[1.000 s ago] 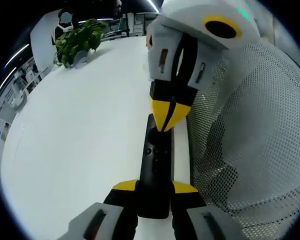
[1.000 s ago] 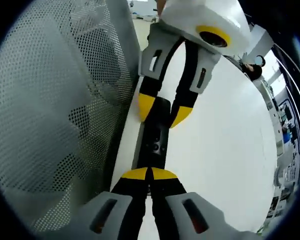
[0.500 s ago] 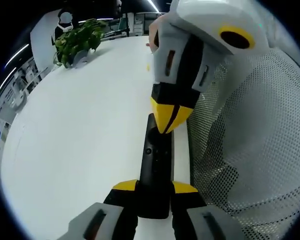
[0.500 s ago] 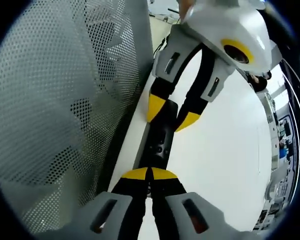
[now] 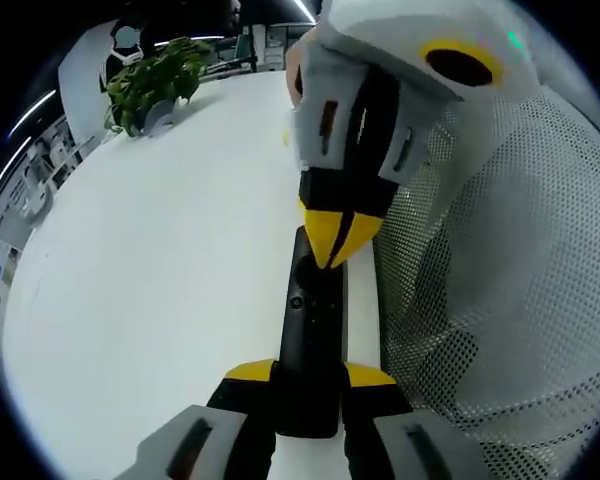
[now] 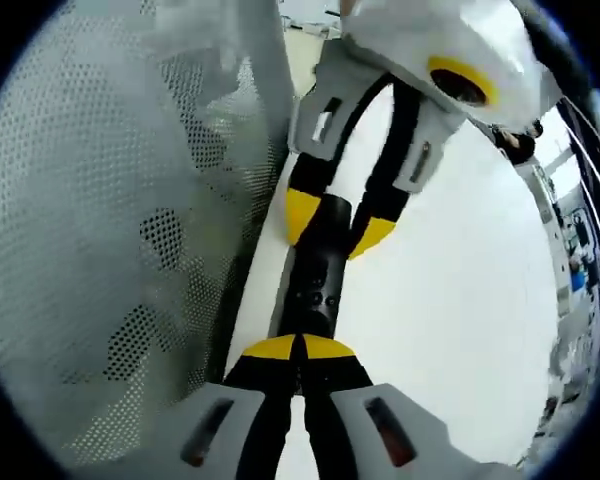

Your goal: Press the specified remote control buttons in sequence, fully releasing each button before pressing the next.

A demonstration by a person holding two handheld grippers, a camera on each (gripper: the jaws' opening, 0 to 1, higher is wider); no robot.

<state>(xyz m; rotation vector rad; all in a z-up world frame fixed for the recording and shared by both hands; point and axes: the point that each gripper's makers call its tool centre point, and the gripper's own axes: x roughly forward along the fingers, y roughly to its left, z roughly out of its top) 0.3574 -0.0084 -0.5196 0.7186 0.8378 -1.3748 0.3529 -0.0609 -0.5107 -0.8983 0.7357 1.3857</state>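
My left claw (image 5: pixel 310 375) was clamped on the near end of the black remote (image 5: pixel 312 330), low in the middle of the frame on the white bench (image 5: pixel 160 280). My right claw (image 6: pixel 300 350) had its tips pinched together over the buttons. I should press straight down, then lift right off. The left gripper view showed a green plant (image 5: pixel 155 80) at upper left.

Office: long white table (image 5: pixel 160 260), potted plant (image 5: pixel 155 80), ceiling strip lights, mesh chair back (image 5: pixel 500 280)
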